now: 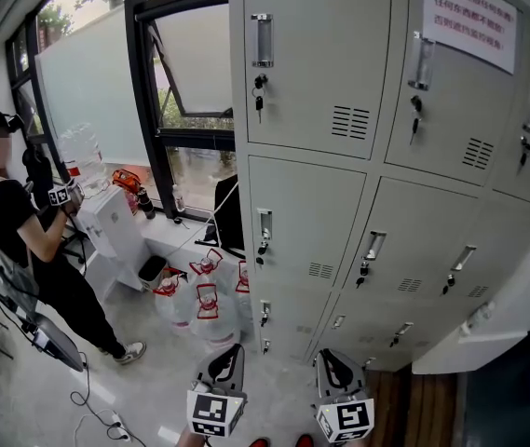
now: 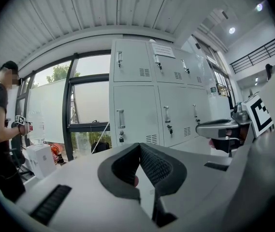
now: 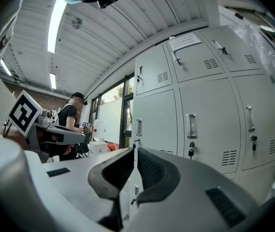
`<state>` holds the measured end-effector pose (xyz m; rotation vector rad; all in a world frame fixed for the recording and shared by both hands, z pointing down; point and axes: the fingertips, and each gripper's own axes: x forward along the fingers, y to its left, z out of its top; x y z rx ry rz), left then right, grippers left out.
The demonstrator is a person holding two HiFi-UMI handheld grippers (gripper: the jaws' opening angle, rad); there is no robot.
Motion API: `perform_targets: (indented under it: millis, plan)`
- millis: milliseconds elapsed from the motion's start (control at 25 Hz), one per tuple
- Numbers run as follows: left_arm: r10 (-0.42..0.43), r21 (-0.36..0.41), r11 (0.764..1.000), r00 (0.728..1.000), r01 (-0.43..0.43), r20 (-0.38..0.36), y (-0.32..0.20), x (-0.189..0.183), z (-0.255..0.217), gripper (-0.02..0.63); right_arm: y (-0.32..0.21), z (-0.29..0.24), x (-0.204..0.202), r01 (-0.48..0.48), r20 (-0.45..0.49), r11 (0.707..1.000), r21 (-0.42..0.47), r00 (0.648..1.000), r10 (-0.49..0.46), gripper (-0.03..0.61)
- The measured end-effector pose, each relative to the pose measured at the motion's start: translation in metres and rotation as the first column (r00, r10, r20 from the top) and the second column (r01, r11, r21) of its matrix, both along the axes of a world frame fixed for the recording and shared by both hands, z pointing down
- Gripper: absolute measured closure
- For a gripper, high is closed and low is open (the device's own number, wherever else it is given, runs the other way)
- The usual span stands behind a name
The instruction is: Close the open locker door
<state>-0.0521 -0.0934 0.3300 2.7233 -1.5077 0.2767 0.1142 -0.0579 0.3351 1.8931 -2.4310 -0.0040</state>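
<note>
Well, the open locker door (image 1: 499, 330) is in the bottom row at the right end of the grey locker bank (image 1: 339, 110), low on the right of our head view. It swings out toward us, its pale face and handle showing, and neither gripper touches it. The other doors we can see sit flush, and several have keys hanging from their locks.

Our right gripper (image 1: 324, 353) is the nearer of the two. It sits at the bottom edge of the head view, left of the door and clearly apart from it, and points at the lower lockers. Its jaws are pressed together, with only a hairline between the ribbed pads and nothing in it. Our left gripper (image 1: 236, 348) sits just beside it, further left. Its jaws also meet at the tips and are empty. Each gripper turns its marker cube up toward us.

A white paper notice (image 1: 469, 9) is stuck across the upper doors on the right. Left of the lockers, a cluster of clear water bottles (image 1: 207, 296) with red handles stands on the floor below a dark-framed window (image 1: 185, 73). A white dispenser (image 1: 115, 229) stands by that window. At the far left a person (image 1: 20, 236) in a black T-shirt faces the dispenser, holding another gripper with a marker cube. Cables trail over the floor near their feet.
</note>
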Motion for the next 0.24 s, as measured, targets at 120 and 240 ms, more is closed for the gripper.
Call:
perform_targets:
  millis: [120,240]
  plan:
    - [0.001,-0.002,1.0,1.0,-0.001,-0.002,0.002,0.0011,0.0,0.592,0.0019,-0.0009,-0.0003,0.007,0.008,1.0,0.004,1.0,-0.007,0.546]
    - [0.001,-0.004,1.0,1.0,-0.001,-0.003,0.0041,0.0029,0.0001,0.592,0.0039,-0.0017,0.0004,0.008,-0.005,1.0,0.009,1.0,-0.008,0.546]
